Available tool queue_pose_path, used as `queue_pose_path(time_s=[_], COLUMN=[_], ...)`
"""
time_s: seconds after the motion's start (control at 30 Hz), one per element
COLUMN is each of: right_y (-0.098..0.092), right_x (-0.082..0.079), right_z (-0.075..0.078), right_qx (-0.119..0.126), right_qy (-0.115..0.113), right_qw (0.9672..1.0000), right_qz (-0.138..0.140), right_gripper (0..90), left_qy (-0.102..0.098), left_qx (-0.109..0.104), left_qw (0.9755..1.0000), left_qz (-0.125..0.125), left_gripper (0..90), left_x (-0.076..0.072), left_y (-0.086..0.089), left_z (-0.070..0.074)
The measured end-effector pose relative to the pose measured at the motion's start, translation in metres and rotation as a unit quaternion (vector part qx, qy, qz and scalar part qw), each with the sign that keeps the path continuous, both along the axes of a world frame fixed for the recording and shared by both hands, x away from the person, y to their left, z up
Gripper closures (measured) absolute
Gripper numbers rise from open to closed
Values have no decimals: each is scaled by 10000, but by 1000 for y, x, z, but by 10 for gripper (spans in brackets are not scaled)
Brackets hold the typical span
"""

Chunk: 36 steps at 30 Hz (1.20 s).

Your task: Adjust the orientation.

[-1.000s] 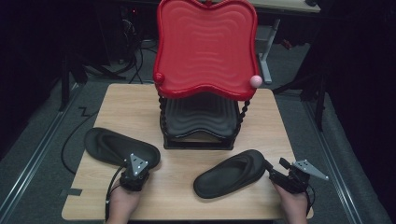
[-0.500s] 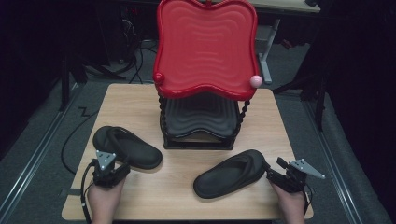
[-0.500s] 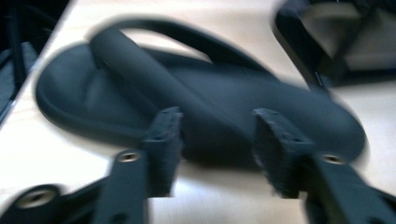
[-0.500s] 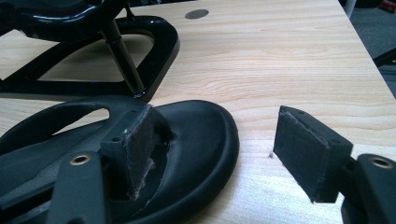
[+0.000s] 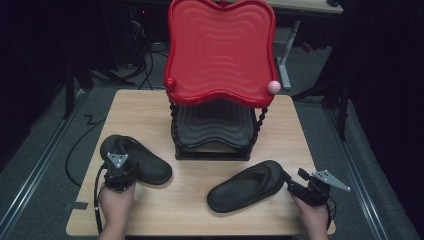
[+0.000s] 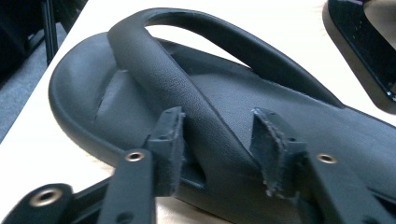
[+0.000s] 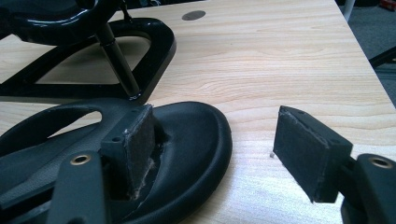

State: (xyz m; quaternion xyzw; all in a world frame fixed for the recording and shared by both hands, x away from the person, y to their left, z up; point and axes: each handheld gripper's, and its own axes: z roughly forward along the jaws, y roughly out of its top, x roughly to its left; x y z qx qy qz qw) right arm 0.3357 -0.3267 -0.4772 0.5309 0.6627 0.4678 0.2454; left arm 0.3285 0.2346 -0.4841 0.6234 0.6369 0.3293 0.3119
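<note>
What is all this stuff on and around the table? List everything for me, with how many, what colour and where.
Sandals: 2, black; left sandal at the table's left front, right sandal at the right front.
Rack: 1, black frame with beaded posts, at mid-table, carrying two wavy trays.
Upper tray: 1, red, tilted up on top of the rack.
Lower tray: 1, black, beneath the red one.
Knobs: 2, red knob and pink knob, at the red tray's front corners.
Table: 1, light wood.
Left gripper: 1, black, jaws astride the left sandal's strap, just been closing, not yet pressing.
Right gripper: 1, black, open at the right sandal's end.
Hands: 2, at the near edge.
</note>
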Motion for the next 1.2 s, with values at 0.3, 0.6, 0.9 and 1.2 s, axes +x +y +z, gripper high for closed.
queue_pose_path(time_s=[0.3, 0.6, 0.9, 1.2], right_y=[3, 3, 1, -3], right_x=[-2, -2, -4, -9], right_z=[1, 1, 1, 0], right_qx=[-51, -42, -40, -62], right_qy=[-21, -27, -41, -23], right_qw=[10000, 10000, 10000, 10000], right_qz=[14, 21, -12, -57], right_gripper=[295, 300, 300, 302], left_qy=[-168, -344, -332, -175], left_qx=[319, 232, 130, -95], left_qw=[9981, 9910, 9931, 9959], left_qz=[-503, -1271, -1114, -877], left_gripper=[761, 757, 622, 662], left_x=[-31, -57, -77, -83], left_y=[2, -8, -12, -6], left_z=[1, -2, -10, -15])
